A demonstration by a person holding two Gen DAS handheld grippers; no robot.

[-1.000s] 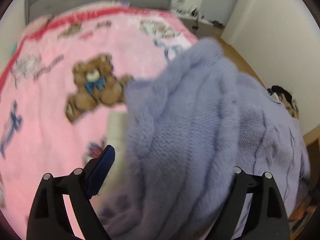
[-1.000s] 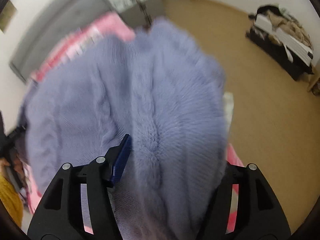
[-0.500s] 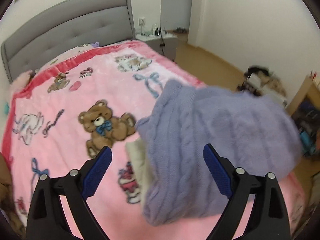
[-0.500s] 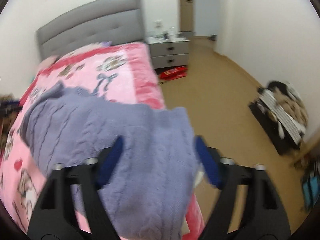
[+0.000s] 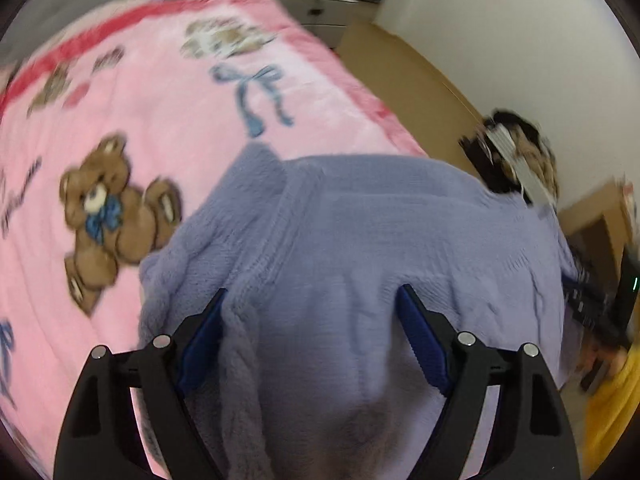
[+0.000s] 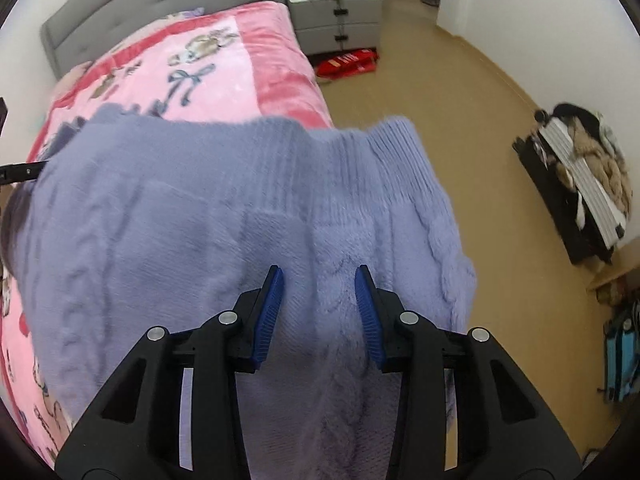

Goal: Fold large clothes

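Observation:
A lavender cable-knit sweater (image 5: 360, 220) lies on the pink teddy-bear blanket (image 5: 160, 100), at the bed's right side. My left gripper (image 5: 312, 320) points down onto it. Its jaws stand wide and are closing, with a bulge of knit between the blue pads. In the right wrist view the sweater (image 6: 200, 220) has its ribbed hem toward the far side, partly over the bed's edge. My right gripper (image 6: 318, 304) is closing around a ridge of the knit. Its pads flank the fabric without clamping it.
The pink blanket (image 6: 248, 60) runs up to a grey headboard (image 6: 160, 12). A nightstand (image 6: 336, 16) and a red package (image 6: 348, 62) are beyond the bed. Wooden floor (image 6: 440, 100) lies to the right, with a black case piled with clothes (image 6: 584, 184). A yellow sleeve (image 5: 612, 400) shows at right.
Both grippers came down from above onto the sweater. Half a second ago they hung open over it; now knit sits between the jaws, and the right jaws are much narrower.

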